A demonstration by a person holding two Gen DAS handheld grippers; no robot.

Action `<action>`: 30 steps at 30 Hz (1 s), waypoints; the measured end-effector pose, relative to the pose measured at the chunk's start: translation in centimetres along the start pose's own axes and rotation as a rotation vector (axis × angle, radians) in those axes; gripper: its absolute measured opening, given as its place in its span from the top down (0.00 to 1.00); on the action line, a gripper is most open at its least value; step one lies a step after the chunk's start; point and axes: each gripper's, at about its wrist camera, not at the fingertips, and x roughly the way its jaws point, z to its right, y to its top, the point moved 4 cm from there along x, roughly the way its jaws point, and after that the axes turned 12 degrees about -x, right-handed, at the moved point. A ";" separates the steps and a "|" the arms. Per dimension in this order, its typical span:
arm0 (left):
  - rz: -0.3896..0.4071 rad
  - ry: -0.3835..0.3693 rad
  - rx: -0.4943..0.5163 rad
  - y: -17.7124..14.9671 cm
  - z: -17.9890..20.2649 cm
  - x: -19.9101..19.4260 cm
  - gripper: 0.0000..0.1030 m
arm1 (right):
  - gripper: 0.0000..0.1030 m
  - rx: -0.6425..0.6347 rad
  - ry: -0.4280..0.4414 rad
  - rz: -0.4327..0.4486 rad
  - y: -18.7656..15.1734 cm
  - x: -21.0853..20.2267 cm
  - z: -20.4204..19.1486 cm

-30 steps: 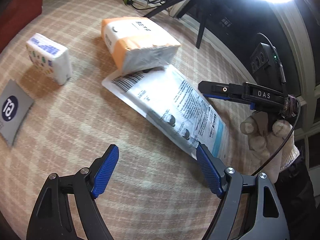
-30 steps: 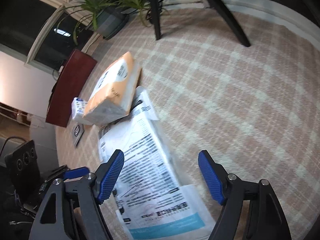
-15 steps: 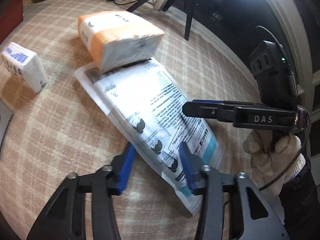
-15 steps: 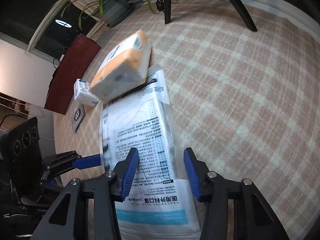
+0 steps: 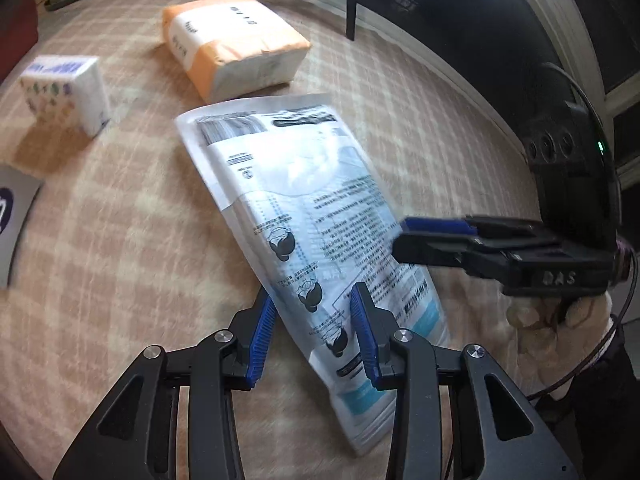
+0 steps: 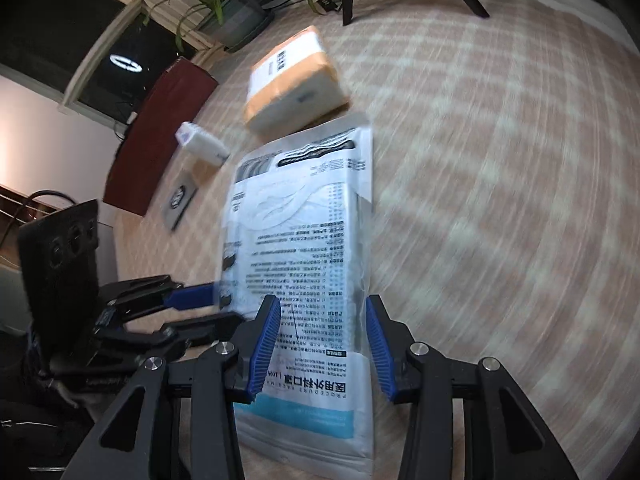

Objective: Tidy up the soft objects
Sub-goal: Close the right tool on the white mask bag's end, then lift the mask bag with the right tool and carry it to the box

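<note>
Both claws are closed on one item, a flat white mask pouch (image 5: 312,216) printed with text and small head diagrams. The left gripper (image 5: 314,332) holds it narrowly across its near long edge, blue pads (image 5: 262,332) on either face; the right gripper (image 6: 318,344) clamps the short end with the blue band. Both sets of jaws have just been closing, with the pouch between them. The step in hand appears to be relocating this pouch, gripped at two points and seemingly raised a little off the checked tablecloth (image 5: 120,240).

The pouch lies toward the near right part of the table, its far end just short of the orange-and-white tissue pack (image 5: 236,44), apart from it in the left-wrist view. A small white tissue packet (image 5: 66,90) stands near the left edge, and a grey card (image 5: 16,220) lies at that edge, cut off by the frame.

The next move probably calls for both hands to travel together, keeping the limp film from folding, then setting it squarely beside the other packs.

Hard to make out: motion blur smears the cloth and the far end of the pouch in the right-wrist view. Whether the pouch's underside still touches the cloth cannot be told. The gloved hand (image 5: 556,320) under the right gripper is partly hidden.
</note>
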 end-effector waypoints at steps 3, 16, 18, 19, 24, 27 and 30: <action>-0.003 0.000 -0.010 -0.1 -1.0 -0.4 0.64 | 0.61 0.027 0.037 0.023 -1.7 0.0 -1.2; -0.011 0.004 0.013 -1.3 -0.9 0.0 0.52 | 0.45 0.044 0.054 0.042 -1.1 0.9 -1.7; -0.013 0.003 0.022 -1.5 -0.5 0.2 0.52 | 0.44 0.039 0.065 0.036 -0.9 1.3 -2.1; -0.008 0.011 0.030 -1.6 -0.3 0.4 0.52 | 0.44 0.039 0.071 0.039 -0.8 1.4 -2.3; 0.011 0.046 0.076 -2.0 0.6 0.8 0.51 | 0.46 0.016 0.063 0.044 -0.4 2.0 -3.3; 0.017 0.050 0.066 -1.6 0.6 0.9 0.52 | 0.50 0.014 0.039 0.044 -0.4 2.0 -3.6; 0.032 0.050 0.066 -1.4 0.5 0.3 0.52 | 0.53 0.008 0.018 0.049 -0.3 1.8 -4.1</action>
